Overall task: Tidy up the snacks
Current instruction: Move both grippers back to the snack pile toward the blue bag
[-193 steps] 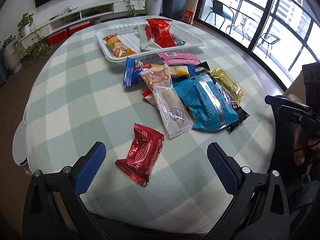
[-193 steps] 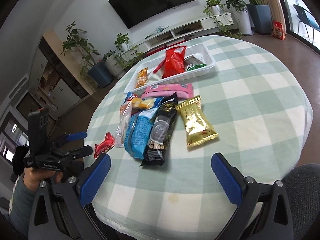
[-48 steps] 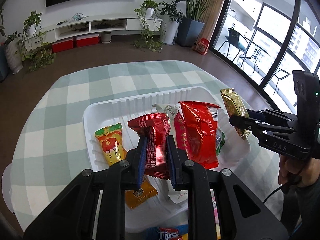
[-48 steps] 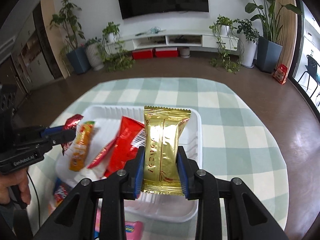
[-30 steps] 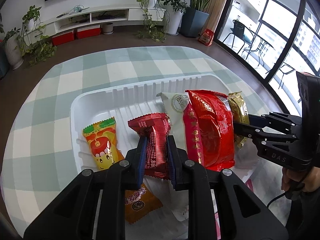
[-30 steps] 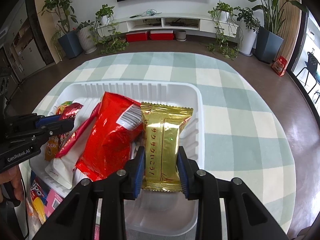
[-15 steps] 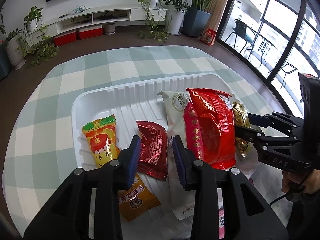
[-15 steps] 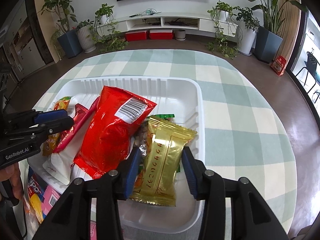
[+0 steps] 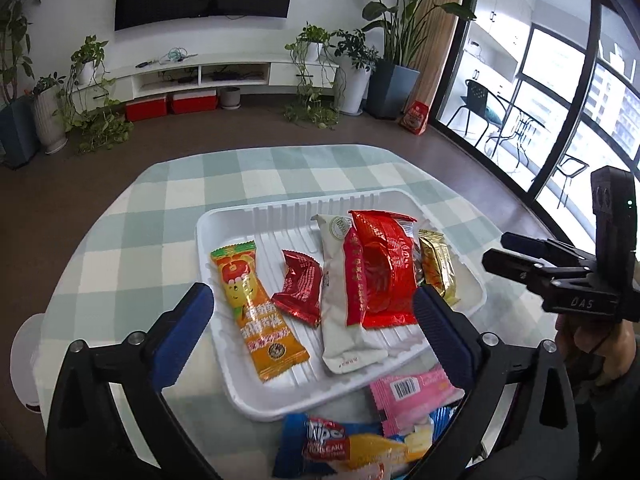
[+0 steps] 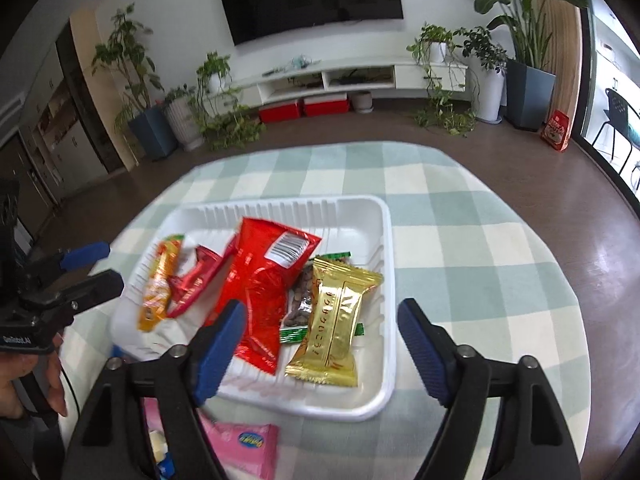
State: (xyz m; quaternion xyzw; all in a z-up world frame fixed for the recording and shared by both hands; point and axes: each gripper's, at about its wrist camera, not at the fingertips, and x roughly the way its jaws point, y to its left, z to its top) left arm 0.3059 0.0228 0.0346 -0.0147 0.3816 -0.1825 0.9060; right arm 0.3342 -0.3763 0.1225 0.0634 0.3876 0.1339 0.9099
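The white tray (image 9: 224, 216) (image 10: 390, 280) sits on the checked table. A small dark red packet (image 9: 300, 288) lies in it, between an orange packet (image 9: 252, 304) and a white one (image 9: 334, 300). My left gripper (image 9: 310, 294) hangs above it, jaws opening wide and touching nothing. A gold packet (image 10: 336, 320) rests at the tray's right end beside a big red bag (image 10: 264, 280). My right gripper (image 10: 320, 308) is raised over it, jaws opening, with no pad on the packet. Each gripper also shows in the other's view: the right gripper (image 9: 496, 249) and the left gripper (image 10: 112, 264).
A pink packet (image 9: 412, 394) and a blue cake packet (image 9: 332, 444) lie on the cloth just in front of the tray. A green nut packet (image 10: 302, 300) is tucked under the gold one. A hand (image 9: 580, 336) holds the right gripper. The round table's edge curves behind the tray.
Both grippers let go and spread wide. The dark red packet and the gold packet now lie loose in the tray. Both grippers have pulled back and up from it.
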